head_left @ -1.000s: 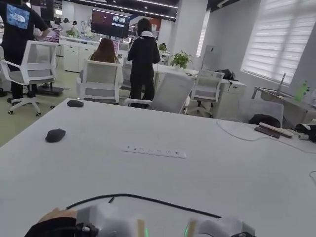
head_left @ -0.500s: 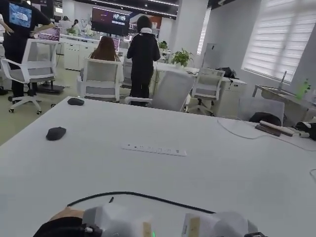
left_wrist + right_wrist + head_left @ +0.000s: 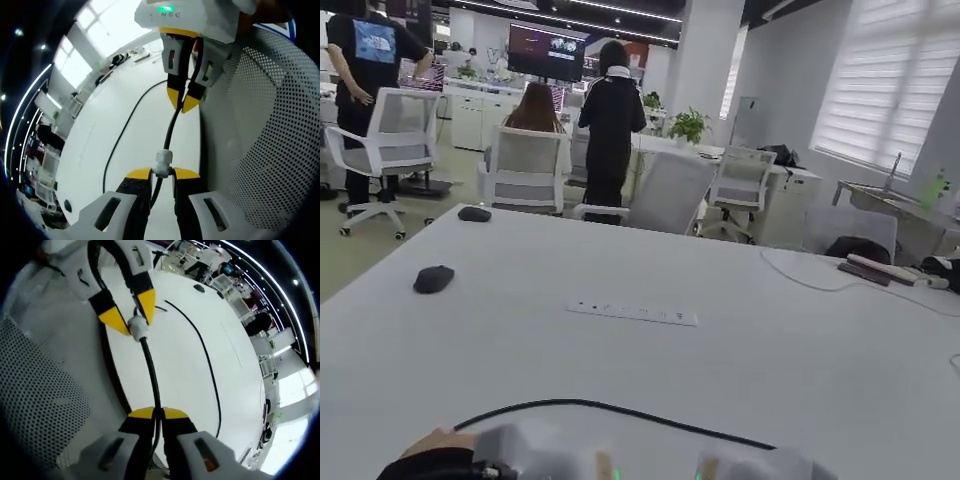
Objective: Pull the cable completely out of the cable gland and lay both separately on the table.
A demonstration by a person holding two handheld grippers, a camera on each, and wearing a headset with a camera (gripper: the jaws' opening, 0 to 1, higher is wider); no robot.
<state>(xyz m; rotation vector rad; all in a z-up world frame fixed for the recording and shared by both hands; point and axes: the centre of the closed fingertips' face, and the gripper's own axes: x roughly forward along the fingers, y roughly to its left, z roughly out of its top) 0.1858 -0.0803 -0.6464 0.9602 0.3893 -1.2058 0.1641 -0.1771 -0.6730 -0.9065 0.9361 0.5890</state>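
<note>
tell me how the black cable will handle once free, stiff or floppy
Likely floppy: the black cable trails in a loose curve over the table. It runs straight between left gripper and right gripper, probably just tension. Thin, so probably light.

Cam layout
Head view looks forward across the table (image 3: pixel 740 360); gripper views sit close, facing each other, sharing the cable (image 3: pixel 171 125).
</note>
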